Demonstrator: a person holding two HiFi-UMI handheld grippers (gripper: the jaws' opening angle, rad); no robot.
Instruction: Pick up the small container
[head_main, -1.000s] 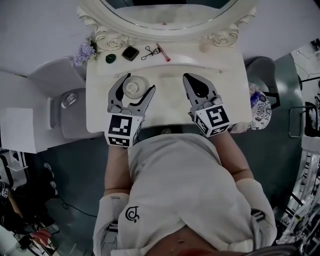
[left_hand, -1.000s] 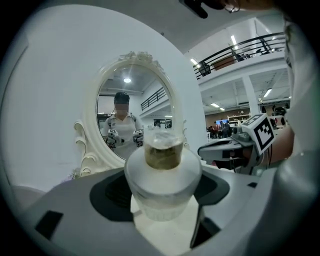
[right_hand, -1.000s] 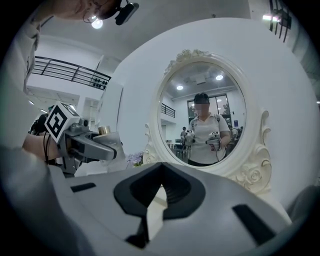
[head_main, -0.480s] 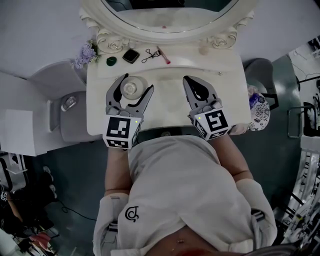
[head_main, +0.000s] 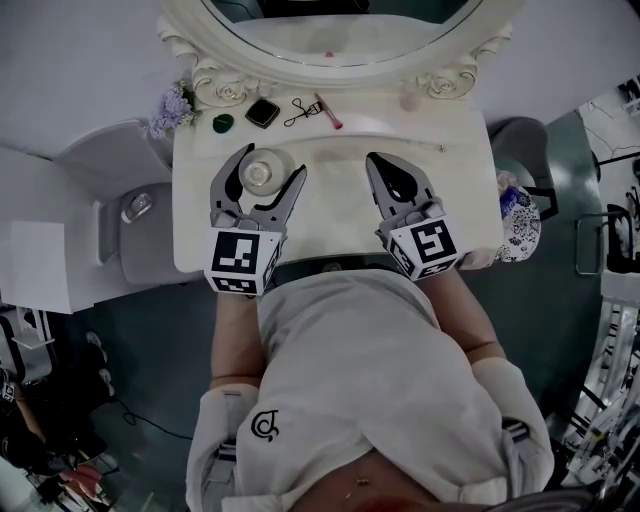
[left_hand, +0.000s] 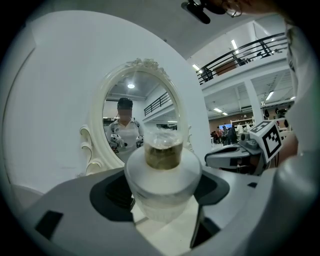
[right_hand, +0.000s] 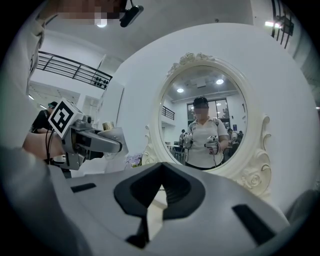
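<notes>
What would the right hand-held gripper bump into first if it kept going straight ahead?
Probably the white mirror frame at the back; the tabletop before it looks free, though depth is unclear.

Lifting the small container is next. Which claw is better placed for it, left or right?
Left. The small container stands between the left claw's pads, which look pressed against its sides. The right claw is shut with nothing in it, and it is off to the side over the table.

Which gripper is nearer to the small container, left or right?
Left. The left gripper holds the small container between its jaws; the right gripper, shut and empty, sits apart to the container's right.
</notes>
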